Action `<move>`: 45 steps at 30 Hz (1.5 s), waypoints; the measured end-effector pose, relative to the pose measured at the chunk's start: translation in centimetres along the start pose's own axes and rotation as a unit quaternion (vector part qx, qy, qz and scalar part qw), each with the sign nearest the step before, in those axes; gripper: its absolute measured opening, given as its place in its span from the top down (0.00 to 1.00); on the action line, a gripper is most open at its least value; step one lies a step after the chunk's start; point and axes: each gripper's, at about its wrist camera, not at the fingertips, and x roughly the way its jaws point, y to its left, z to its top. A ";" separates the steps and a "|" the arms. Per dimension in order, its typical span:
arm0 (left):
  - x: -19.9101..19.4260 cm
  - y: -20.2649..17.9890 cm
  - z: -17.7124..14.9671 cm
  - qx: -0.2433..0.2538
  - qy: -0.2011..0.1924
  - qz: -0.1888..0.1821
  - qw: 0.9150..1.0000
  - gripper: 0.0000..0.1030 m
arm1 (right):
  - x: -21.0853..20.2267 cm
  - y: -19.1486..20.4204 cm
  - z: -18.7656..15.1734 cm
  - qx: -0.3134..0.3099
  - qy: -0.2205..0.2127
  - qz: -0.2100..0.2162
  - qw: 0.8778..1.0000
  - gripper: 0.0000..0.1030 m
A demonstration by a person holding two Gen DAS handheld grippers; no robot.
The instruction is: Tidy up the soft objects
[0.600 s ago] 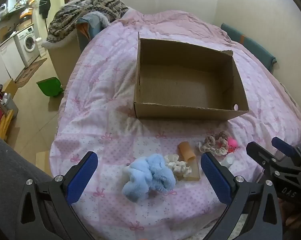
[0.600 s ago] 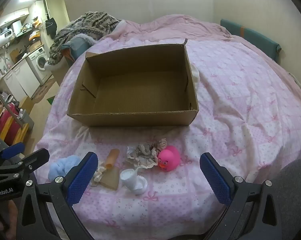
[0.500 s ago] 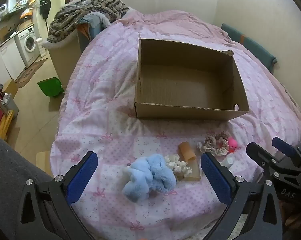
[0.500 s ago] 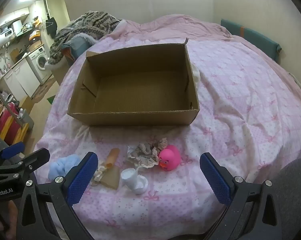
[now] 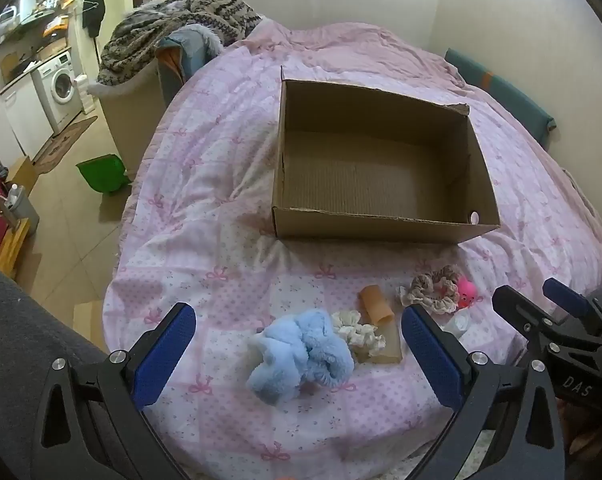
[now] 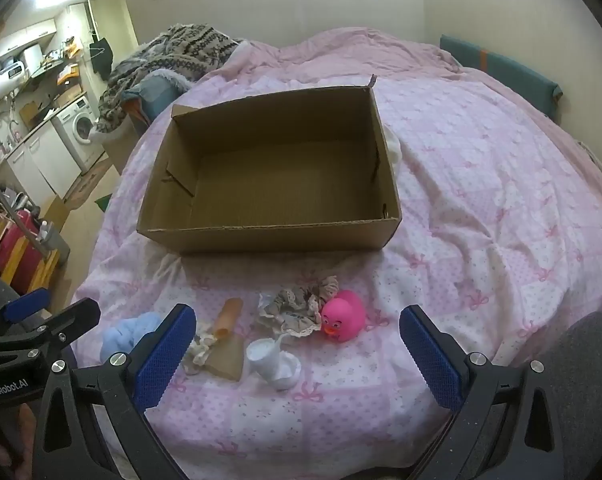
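An open cardboard box lies on the pink bedspread, with nothing inside. In front of it lie a fluffy blue scrunchie, a cream scrunchie, an orange tube on a brown card, a beige lace scrunchie, a pink rubber duck and a small white object. My left gripper hovers open above the blue scrunchie. Over the white object and duck my right gripper stands open, holding nothing.
A patterned blanket pile sits at the bed's far left corner. Floor, a green bin and a washing machine lie left of the bed. A teal headboard cushion runs along the right wall. A grey sleeve is at lower left.
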 end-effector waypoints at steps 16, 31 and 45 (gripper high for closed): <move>-0.2 0.1 0.1 0.000 -0.001 0.000 1.000 0.00 | 0.0 -0.2 0.0 0.001 0.001 0.002 1.000 0.00; 0.4 0.2 0.0 -0.002 0.005 0.000 1.000 0.00 | 0.1 -0.2 -0.1 0.003 -0.001 0.002 1.000 0.00; 0.6 0.3 -0.2 -0.006 0.005 0.003 1.000 0.00 | 0.1 -0.3 -0.2 0.008 -0.001 0.004 1.000 0.00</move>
